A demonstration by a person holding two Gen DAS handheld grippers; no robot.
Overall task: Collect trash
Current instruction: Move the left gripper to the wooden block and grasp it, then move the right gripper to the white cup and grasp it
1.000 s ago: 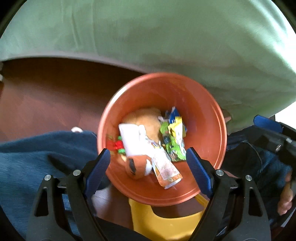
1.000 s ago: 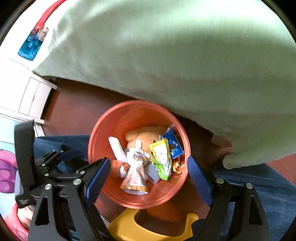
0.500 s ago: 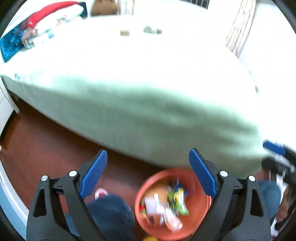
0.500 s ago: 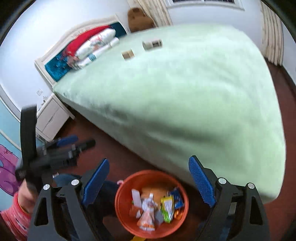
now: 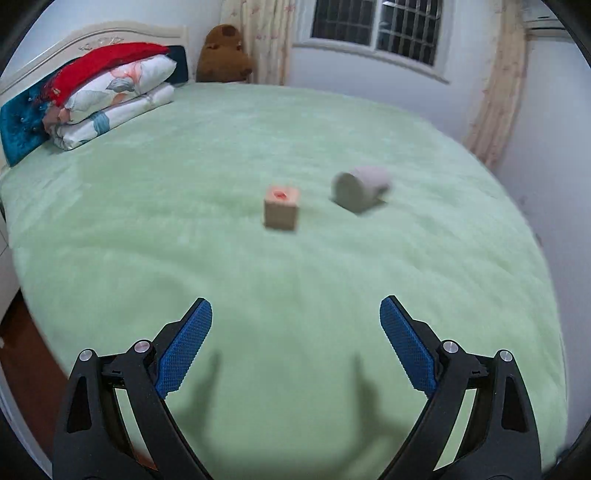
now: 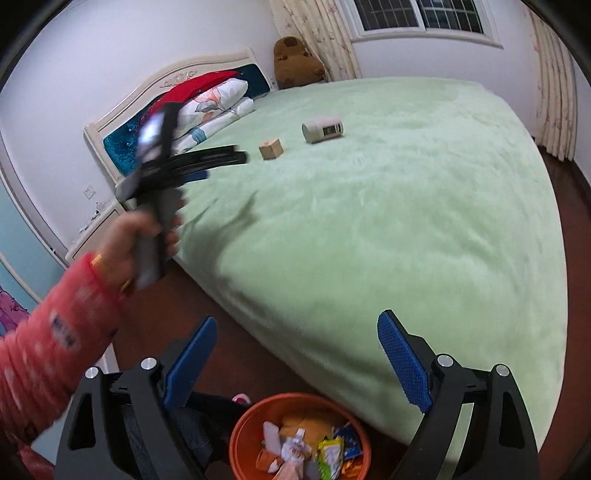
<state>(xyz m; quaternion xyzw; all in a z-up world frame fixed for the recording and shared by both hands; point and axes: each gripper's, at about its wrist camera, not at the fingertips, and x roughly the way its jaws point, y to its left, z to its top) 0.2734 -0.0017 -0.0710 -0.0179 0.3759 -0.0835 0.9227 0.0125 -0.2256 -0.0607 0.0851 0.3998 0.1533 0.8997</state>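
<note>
A small tan box (image 5: 281,207) and a grey can on its side (image 5: 360,186) lie on the green bed (image 5: 258,280). They also show in the right wrist view, box (image 6: 271,148) and can (image 6: 322,130). My left gripper (image 5: 295,343) is open and empty above the bed's near part, well short of the box. It shows blurred in the right wrist view (image 6: 218,155), held in a hand. My right gripper (image 6: 297,362) is open and empty over the bed's edge, above the orange bin (image 6: 243,428) with several wrappers in it.
Folded pillows and a red blanket (image 5: 110,85) lie by the headboard at the far left. A brown plush bear (image 5: 223,53) sits in the corner. Curtains (image 5: 495,92) and a window (image 5: 376,31) are behind the bed. Brown wood floor (image 6: 576,206) runs around it.
Both grippers have lifted from over the orange bin and turned up toward the bed. The left one has swung out over the bed; the bin has left its view.
</note>
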